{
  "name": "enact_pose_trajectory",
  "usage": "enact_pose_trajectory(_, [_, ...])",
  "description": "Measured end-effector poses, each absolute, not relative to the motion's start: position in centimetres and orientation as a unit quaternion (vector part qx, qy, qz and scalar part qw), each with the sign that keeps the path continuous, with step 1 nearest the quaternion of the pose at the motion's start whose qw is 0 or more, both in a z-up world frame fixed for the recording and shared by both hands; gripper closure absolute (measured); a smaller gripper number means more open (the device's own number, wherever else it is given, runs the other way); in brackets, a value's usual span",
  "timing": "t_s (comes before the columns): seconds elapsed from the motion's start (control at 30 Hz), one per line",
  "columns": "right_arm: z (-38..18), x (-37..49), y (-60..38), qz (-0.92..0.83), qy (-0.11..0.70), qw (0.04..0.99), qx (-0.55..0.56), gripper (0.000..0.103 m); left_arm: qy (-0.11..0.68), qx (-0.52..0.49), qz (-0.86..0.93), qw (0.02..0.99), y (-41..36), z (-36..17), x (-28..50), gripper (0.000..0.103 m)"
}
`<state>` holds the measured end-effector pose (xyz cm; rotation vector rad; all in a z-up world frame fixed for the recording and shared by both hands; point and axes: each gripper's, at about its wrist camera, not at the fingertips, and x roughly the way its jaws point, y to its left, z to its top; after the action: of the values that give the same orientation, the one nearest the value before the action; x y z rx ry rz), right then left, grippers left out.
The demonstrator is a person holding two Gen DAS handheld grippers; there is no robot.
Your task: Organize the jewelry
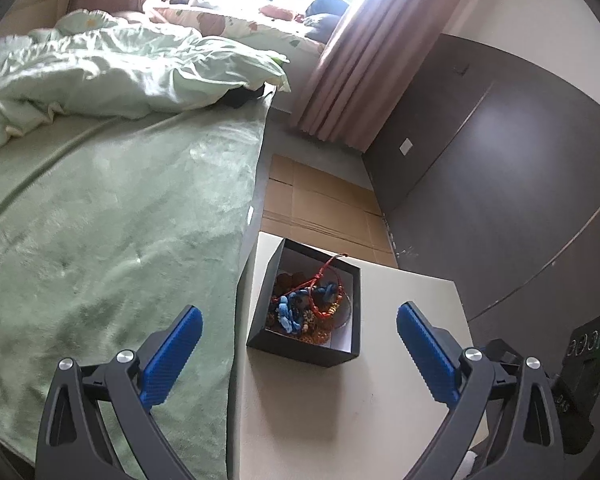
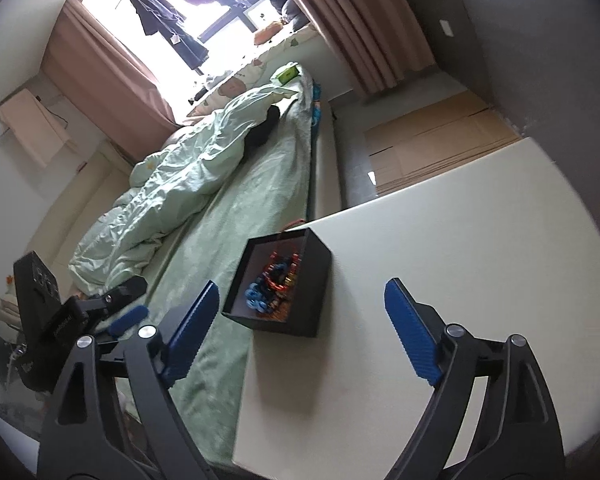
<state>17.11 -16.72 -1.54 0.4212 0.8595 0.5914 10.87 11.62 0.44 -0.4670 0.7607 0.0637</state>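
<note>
A black open-topped box (image 1: 304, 312) sits on a cream tabletop (image 1: 340, 408), near the table's edge on the side of the bed (image 1: 112, 216). Inside it lies a tangle of jewelry (image 1: 308, 304): a red cord bracelet (image 1: 327, 276) with one loop leaning up against the box's white inner wall, light blue beaded pieces (image 1: 290, 312), and small amber and brown beads underneath. The left gripper (image 1: 300, 344) hangs above the table with its 2 blue-padded fingers (image 1: 172, 364) spread wide, the box lying ahead in the gap between them; nothing is held and the pads touch nothing. The right gripper (image 2: 300, 332) is likewise spread wide and empty, its fingers (image 2: 412, 332) apart from the box (image 2: 278, 288), which shows ahead and slightly left of centre in the right wrist view. In that view the left gripper's body (image 2: 60, 320) appears at the left, over the green blanket. A crumpled pale green duvet (image 1: 112, 76) lies on the bed, pink curtains (image 1: 360, 72) hang at the bright window, and flattened cardboard (image 1: 320, 204) covers the floor beyond the table.
</note>
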Motion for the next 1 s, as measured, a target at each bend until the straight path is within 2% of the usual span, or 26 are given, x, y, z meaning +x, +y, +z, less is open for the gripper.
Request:
enact_pose_trajectory(0.37, [0.5, 14.2, -20.5, 0.235, 0.398, 0.873, 0.158, 0.008, 0.343, -0.145, 0.028, 0.928, 7.3, 2.1, 8.6, 0.008])
enact_pose_trajectory(1.0, [1.1, 9.7, -20.8, 0.224, 0.379, 0.896, 0.06, 0.008, 0.31, -0.071, 0.044, 0.947, 5.2, 2.0, 3.8, 0.008])
